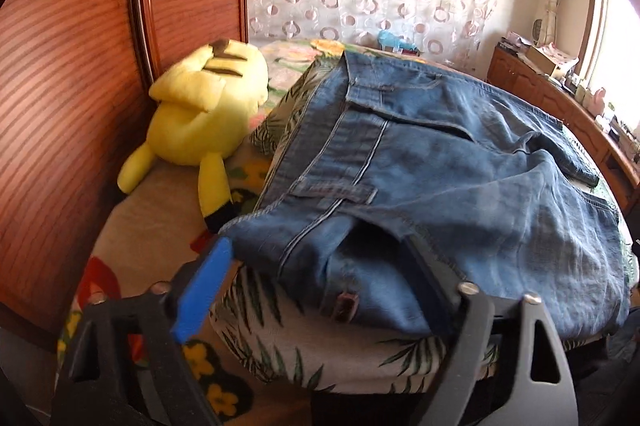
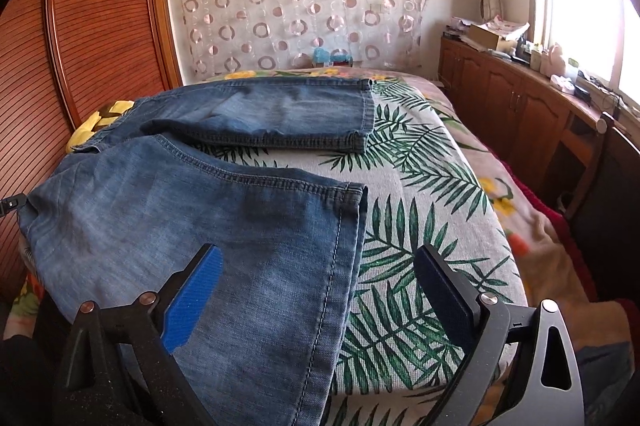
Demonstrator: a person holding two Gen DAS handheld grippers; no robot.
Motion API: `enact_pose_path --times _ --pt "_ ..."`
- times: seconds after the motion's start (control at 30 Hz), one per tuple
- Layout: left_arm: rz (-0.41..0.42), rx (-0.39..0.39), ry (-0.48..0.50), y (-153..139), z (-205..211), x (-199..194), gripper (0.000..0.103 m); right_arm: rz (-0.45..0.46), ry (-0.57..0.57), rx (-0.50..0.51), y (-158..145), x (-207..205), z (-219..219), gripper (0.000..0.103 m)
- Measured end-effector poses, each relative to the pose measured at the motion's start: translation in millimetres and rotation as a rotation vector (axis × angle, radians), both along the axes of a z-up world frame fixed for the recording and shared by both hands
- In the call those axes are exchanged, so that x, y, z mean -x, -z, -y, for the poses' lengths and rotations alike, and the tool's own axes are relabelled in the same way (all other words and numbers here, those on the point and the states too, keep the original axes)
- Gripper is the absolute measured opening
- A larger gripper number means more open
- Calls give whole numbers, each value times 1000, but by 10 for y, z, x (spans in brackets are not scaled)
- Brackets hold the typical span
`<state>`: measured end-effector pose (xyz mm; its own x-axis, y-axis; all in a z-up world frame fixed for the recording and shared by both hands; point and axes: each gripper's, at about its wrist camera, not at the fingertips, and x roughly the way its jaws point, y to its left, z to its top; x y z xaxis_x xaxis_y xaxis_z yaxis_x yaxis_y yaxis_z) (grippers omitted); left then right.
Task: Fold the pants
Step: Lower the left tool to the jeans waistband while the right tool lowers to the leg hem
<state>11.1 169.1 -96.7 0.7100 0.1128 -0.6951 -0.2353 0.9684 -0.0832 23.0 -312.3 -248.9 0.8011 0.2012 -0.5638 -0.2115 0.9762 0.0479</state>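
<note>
I've got the jeans (image 2: 192, 193) spread flat on the leaf-print sheet (image 2: 420, 209) over the bed, and the long axis runs crosswise in front of me: waist off to my left, both hems off to my right. The legs lie splayed in a shallow V, a strip of sheet showing between them.

My left gripper (image 1: 320, 290) sits right at the waist end. The near corner of the waistband (image 1: 304, 250) lies between its jaws, one blue pad (image 1: 204, 294) just outside the fabric edge, the other side hidden under a fold of denim. Jaws are parted, not pinching anything that I can make out.

My right gripper (image 2: 320, 302) hovers over the near leg's hem (image 2: 352, 246), jaws spread wide, left pad (image 2: 192, 302) above the denim, right pad above bare sheet, so the hem edge runs up between them. Nothing gripped there either.

So each hand is already at its own end of the near leg. The far leg (image 2: 280, 113) lies beyond, roughly parallel, away from me. I reckon the fold is near leg carried over onto far leg, a lift away from me across that gap. The yellow plush (image 1: 204, 113) by the waist sits close; worth keeping the waistband clear of it.
</note>
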Motion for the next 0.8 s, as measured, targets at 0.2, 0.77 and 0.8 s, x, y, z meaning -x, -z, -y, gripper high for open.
enact_pose_path --times 0.2,0.77,0.8 --pt "-25 49 -24 140 -151 57 70 -45 -16 4 27 14 83 93" --pt "55 110 21 29 -145 39 11 -118 -56 42 -5 -57 169 61" --pt "70 99 27 -28 -118 46 11 -120 -58 39 -18 -52 183 57"
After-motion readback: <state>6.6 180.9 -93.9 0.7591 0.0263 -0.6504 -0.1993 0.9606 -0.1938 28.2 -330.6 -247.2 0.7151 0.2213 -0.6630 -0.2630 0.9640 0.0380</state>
